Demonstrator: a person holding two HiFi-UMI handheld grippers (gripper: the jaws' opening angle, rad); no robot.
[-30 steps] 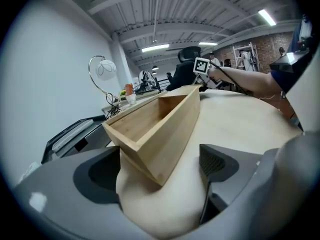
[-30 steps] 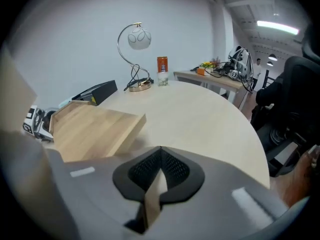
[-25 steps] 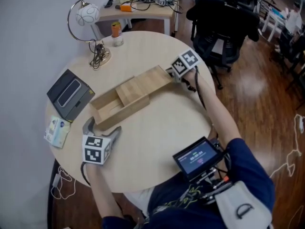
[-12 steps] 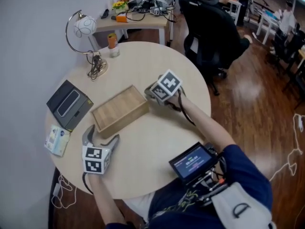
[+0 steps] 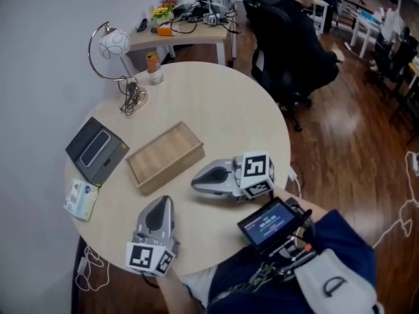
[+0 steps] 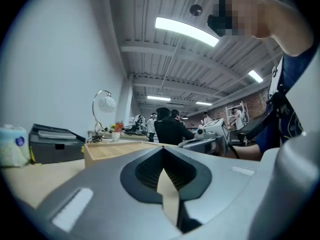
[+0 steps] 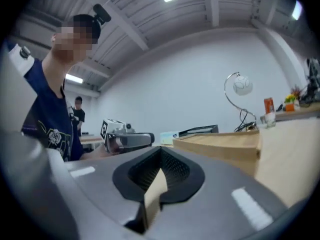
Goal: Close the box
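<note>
The box (image 5: 165, 157) lies shut on the round counter (image 5: 222, 110). It is a flat oblong of pale, straight-grained wood with its lid flush and square corners. Neither gripper touches it. The left gripper (image 5: 162, 201) rests near the counter's front edge, nose towards the box's long near side with a clear gap between. Its jaws are clenched together on nothing. The right gripper (image 5: 195, 183) lies beside the box's near right corner, also apart, its smooth grey jaws pressed together and empty. To the box's left sits a dark, matte slab-shaped device (image 5: 95, 148), with a soft tissue packet (image 5: 80, 198) nearer the rim. At the back stands a lamp (image 5: 114, 44) with a thin metal hoop and a white globe.
</note>
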